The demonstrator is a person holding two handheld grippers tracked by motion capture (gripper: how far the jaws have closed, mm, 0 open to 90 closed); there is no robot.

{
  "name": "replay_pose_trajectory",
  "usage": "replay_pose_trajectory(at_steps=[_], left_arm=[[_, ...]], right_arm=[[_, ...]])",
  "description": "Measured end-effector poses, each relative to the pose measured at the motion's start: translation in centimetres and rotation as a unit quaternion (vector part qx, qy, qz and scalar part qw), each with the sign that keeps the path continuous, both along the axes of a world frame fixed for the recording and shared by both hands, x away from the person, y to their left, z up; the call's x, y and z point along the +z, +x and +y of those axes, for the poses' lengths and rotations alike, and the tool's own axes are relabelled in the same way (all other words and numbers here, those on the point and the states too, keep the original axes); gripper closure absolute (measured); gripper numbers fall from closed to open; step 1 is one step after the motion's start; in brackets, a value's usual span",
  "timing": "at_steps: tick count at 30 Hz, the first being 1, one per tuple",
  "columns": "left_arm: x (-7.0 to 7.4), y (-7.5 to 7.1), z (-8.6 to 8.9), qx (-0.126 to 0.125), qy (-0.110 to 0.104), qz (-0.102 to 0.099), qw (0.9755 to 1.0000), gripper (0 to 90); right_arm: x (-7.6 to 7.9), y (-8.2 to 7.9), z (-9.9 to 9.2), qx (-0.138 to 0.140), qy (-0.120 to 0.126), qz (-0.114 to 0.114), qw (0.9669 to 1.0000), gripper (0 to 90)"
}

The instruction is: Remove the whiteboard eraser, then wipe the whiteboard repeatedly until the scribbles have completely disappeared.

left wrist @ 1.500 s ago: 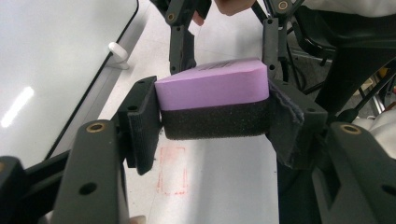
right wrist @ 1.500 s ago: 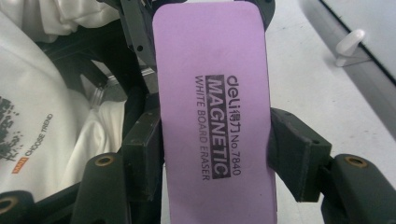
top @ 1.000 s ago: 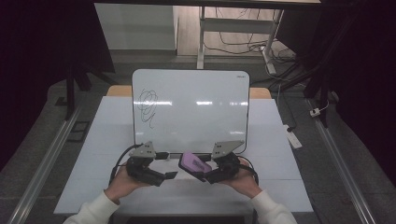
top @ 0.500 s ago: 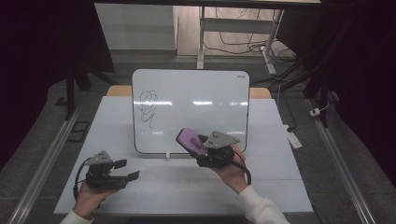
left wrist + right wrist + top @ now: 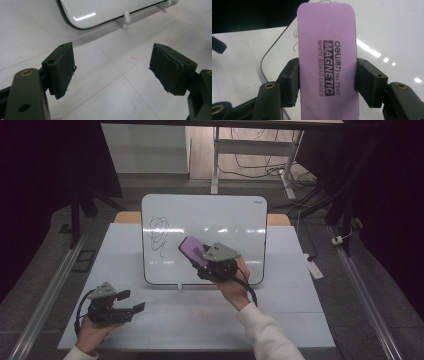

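Raised farther, right hand-held gripper point(image 5: 202, 261) clamps purple rectangular magnetic eraser point(image 5: 192, 250) near scribbled whiteboard point(image 5: 235, 220) — tilted contact might smear; left hand-held gripper point(image 5: 131, 301) gapes.

We look along the left gripper point(image 5: 112, 67), whose two black jaws stand wide apart with nothing between them. The pad on the right jaw is ragged along its top edge, and the left pad is frayed at its inner corner. Beneath the jaws lies the white worktop point(image 5: 107, 100), crossed by thin seams and marked with faint reddish smudges. Ahead of us, the rounded lower corner of a whiteboard point(image 5: 105, 10) shows, dark-rimmed and glossy, resting in a small white foot point(image 5: 125, 19) on the worktop.
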State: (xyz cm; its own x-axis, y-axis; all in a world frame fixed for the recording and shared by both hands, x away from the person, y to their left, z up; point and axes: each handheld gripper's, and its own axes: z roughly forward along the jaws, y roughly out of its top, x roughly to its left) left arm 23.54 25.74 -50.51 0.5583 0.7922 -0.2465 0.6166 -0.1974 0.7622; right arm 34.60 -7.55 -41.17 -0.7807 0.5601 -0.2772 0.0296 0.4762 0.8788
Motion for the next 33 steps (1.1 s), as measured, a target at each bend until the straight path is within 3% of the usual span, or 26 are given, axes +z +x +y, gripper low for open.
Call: replay_pose_trajectory(at_steps=[10, 14, 18, 25, 27, 33], left_arm=[[-0.1, 0.1, -0.1, -0.004, -0.001, 0.000, 1.0000, 20.4], [-0.1, 0.1, 0.0, -0.005, -0.003, 0.001, 1.0000, 20.3], [-0.1, 0.1, 0.2, -0.006, -0.006, -0.001, 1.0000, 20.3], [-0.3, 0.1, 0.5, -0.004, -0.010, 0.001, 0.9999, 20.3], [-0.2, 0.1, 0.5, -0.004, -0.009, 0.000, 0.9999, 20.3], [-0.2, 0.1, 0.6, -0.005, -0.010, 0.000, 0.9999, 20.3]], right_arm=[[1.7, 1.6, 3.4, -0.004, -0.025, -0.025, 0.9994, 39.7], [2.1, 2.6, 5.0, -0.019, -0.042, -0.034, 0.9984, 39.7], [2.3, 3.5, 6.7, -0.031, -0.068, -0.043, 0.9963, 39.7], [2.9, 4.6, 9.6, -0.045, -0.117, -0.069, 0.9898, 39.8], [3.0, 4.8, 10.1, -0.046, -0.126, -0.077, 0.9880, 39.8], [3.5, 5.7, 11.0, -0.047, -0.128, -0.082, 0.9872, 39.8]])
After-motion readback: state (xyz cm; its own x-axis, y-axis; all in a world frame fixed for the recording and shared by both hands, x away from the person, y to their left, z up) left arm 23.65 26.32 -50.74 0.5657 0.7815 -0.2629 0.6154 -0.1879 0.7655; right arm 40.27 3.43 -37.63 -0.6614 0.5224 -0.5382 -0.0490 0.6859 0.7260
